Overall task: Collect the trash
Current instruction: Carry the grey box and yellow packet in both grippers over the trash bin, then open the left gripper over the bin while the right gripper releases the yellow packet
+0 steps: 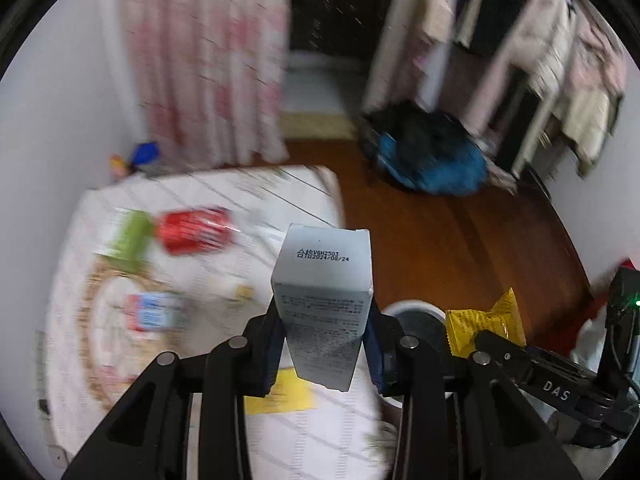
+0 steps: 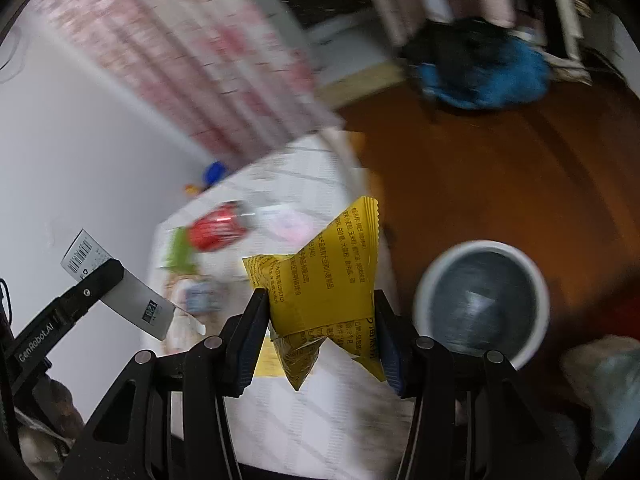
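Left gripper [image 1: 325, 344] jaws clamped on grey carton [image 1: 324, 300]; right gripper [image 2: 320, 332] jaws pinching yellow wrapper [image 2: 320, 280]; both above table [image 1: 304, 440] edge; bin [image 2: 482, 298] on floor just right; red can [image 1: 194, 230] lying on table

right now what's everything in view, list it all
carton box: 1, pale grey, held in left gripper
snack packet: 1, yellow, held in right gripper
trash bin: 1, white rim, on the floor beside the table
soda can: 1, red, lying on the table
green packet: 1, green, left of the can
blue-red packet: 1, on the table
table: 1, white patterned cloth
bag: 1, blue and black, on the floor
curtain: 1, pink-white
left gripper: 1, black
right gripper: 1, black
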`<action>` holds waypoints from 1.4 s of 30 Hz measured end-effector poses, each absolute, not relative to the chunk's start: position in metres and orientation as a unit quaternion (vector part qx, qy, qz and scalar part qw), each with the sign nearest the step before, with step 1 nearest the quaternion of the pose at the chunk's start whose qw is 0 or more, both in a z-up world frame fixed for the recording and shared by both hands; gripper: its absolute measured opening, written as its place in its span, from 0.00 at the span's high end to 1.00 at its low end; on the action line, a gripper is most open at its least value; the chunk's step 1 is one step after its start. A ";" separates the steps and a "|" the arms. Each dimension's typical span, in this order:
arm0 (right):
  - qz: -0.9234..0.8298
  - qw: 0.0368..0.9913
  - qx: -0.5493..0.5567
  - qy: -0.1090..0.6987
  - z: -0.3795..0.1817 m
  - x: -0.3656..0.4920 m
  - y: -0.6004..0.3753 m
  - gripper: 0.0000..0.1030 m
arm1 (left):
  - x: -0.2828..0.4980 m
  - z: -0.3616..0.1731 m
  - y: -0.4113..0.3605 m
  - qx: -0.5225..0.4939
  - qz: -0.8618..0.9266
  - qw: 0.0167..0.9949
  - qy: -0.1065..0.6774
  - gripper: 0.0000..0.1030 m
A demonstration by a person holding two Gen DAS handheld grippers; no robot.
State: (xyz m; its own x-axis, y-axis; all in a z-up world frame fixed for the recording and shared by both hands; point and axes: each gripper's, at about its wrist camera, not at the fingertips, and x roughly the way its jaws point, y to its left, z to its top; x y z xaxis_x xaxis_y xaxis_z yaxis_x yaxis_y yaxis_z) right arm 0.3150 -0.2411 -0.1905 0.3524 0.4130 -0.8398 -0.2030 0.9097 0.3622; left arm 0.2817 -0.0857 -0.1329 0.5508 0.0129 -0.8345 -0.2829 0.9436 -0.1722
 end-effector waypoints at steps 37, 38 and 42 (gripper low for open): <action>0.004 0.686 0.037 0.726 -0.424 0.380 -0.398 0.03 | 0.379 -0.303 -0.221 -0.033 0.092 0.771 0.629 0.09; 0.003 0.689 0.034 0.724 -0.420 0.377 -0.398 0.03 | 0.379 -0.303 -0.223 -0.033 0.092 0.771 0.629 0.09; 0.001 0.701 0.035 0.712 -0.403 0.374 -0.399 0.03 | 0.377 -0.295 -0.227 -0.035 0.090 0.776 0.623 0.09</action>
